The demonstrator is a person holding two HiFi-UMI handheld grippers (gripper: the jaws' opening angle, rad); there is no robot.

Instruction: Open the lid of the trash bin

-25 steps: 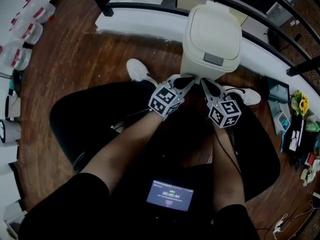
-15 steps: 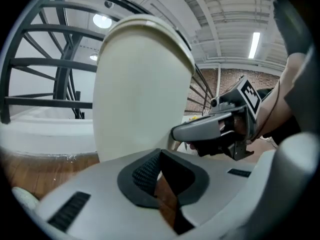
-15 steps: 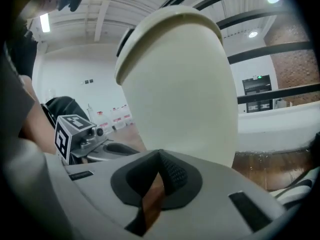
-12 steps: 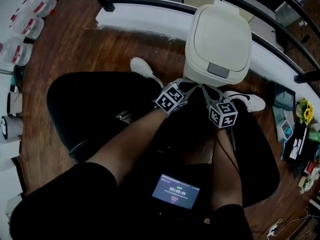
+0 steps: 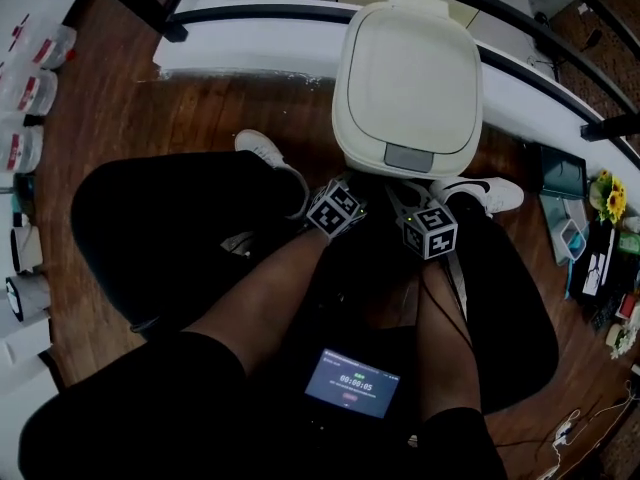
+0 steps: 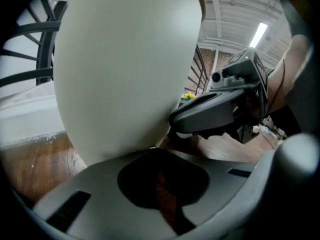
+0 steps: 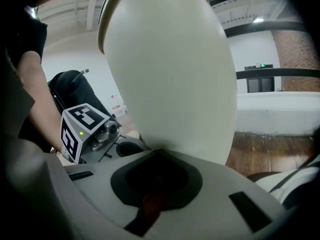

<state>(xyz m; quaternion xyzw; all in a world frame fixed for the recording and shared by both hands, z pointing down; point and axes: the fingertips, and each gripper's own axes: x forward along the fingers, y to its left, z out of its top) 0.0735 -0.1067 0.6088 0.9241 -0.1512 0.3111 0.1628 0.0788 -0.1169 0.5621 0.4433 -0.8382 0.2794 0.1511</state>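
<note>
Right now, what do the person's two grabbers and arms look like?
The left gripper and right gripper each have grey plastic jaws and a cube of black-and-white square markers with a tiny green light. A black cable runs along the right arm. The sleeves are short and black.

The trash bin (image 5: 408,78) stands at the floor's (image 5: 200,108) far ledge (image 5: 250,56) (lid down); left gripper (image 5: 349,182) and right gripper (image 5: 399,192) sit just before it.

- An industrial, loft-like hall, not a home.
- Wood plank floor (image 5: 190,108); a white ledge (image 5: 240,53) and black metal railing (image 5: 260,10) on the far side.
- High ceiling with a strip light (image 6: 258,34), a brick wall (image 7: 300,49) and a green exit sign (image 7: 260,65).
- Plastic bottles (image 5: 30,88) stored at the left.
</note>
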